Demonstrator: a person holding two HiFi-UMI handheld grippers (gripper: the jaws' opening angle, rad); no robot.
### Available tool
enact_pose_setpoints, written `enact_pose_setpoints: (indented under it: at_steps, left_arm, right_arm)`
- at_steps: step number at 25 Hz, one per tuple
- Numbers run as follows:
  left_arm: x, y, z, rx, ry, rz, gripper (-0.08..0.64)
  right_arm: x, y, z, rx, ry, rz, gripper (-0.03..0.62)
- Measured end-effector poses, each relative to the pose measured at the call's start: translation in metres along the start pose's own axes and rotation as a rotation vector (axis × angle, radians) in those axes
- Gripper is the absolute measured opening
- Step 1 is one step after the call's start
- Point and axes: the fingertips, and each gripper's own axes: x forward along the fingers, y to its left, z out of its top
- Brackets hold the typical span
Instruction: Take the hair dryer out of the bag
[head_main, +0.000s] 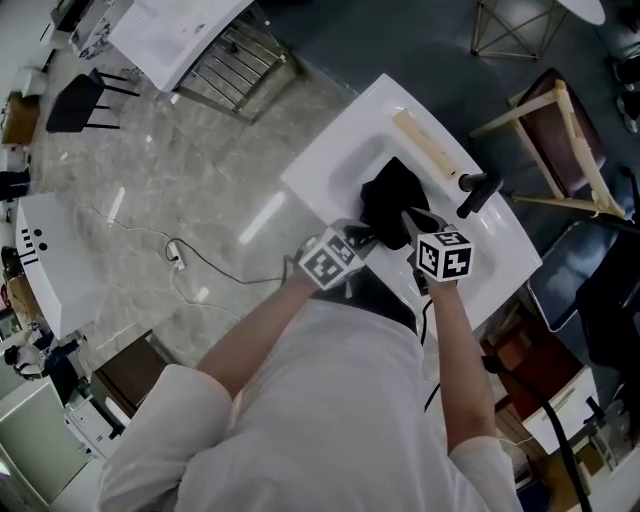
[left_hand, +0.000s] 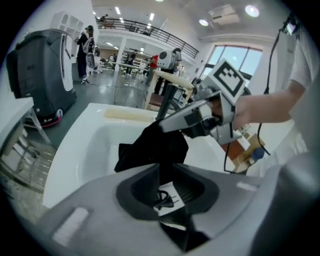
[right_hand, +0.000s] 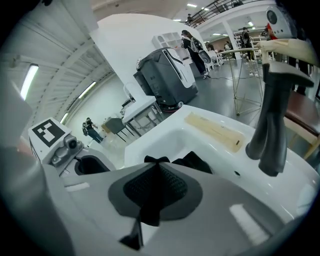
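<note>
Bright indoor light from ceiling lamps (left_hand: 252, 10) at 1 o'clock; glare streaks the marble floor (head_main: 262, 218); gripper views bend, blurring at edges.

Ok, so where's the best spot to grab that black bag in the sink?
Probably its loose top edge, coming from above. The black bag is soft cloth slumped in the sink basin, so the white walls block the sides, and the tap stands at one edge. The cloth rises in folds thin enough to pinch; the right gripper is shut on one.
</note>
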Motion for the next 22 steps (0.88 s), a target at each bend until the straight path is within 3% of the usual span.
enact_pose_setpoints:
  at_steps: [4,8,16,19,22]
  left_arm:
    - [0.023,0.004,0.005,0.083,0.048,-0.027,0.089]
    - [0.047,0.015,0.002,0.118,0.094,-0.023,0.095]
    - [0.072,0.053,-0.008,0.05,0.175,0.128,0.119]
    - [0.081,0.055,-0.012,0.029,0.197,0.118,0.151]
    - [0.087,0.05,-0.007,0.057,0.187,0.08,0.178]
  right_arm:
    - [0.001,0.005,0.007,0.009,0.002,0.01,0.017]
    - [0.002,0.004,0.011,0.015,0.003,0.011,0.017]
    - [0.004,-0.001,0.009,0.051,-0.001,-0.012,0.017]
    - [0.006,-0.005,0.007,0.079,-0.012,-0.035,0.017]
    - [0.008,-0.01,0.007,0.114,-0.029,-0.049,0.017]
